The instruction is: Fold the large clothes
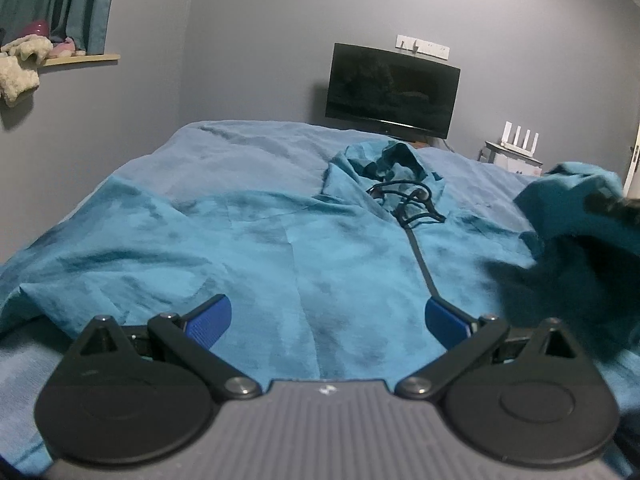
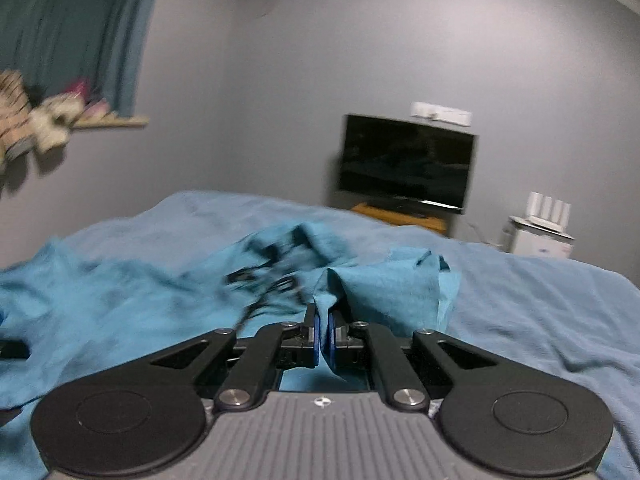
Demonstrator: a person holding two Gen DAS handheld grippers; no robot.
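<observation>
Right tool (image 2: 325, 330): jaws pressed together on a fold of the teal garment (image 1: 256, 240); a peak of cloth stands up just beyond the blue pads (image 2: 317, 334). From the left wrist view the same bundle hangs blurred at the right edge, clear of the bed (image 1: 248, 148).
Left tool (image 1: 328, 314): jaws wide apart, nothing between them, low over the garment's near hem.

Step in hand, as judged: carrying one side or sleeve across the body for a first fold.
Handling note: keep the pinch firm; lay the carried edge parallel to the dark zip line (image 1: 422, 264); use the free left tool to pin the near hem so that the body does not drag; smooth before letting go.

Item: large hooded top, teal, mottled with darker patches, soft and creased. Lies front up on the blue-sheeted bed, hood (image 1: 384, 164) bunched at the far end, dark drawcords (image 1: 412, 200) looped below it.
</observation>
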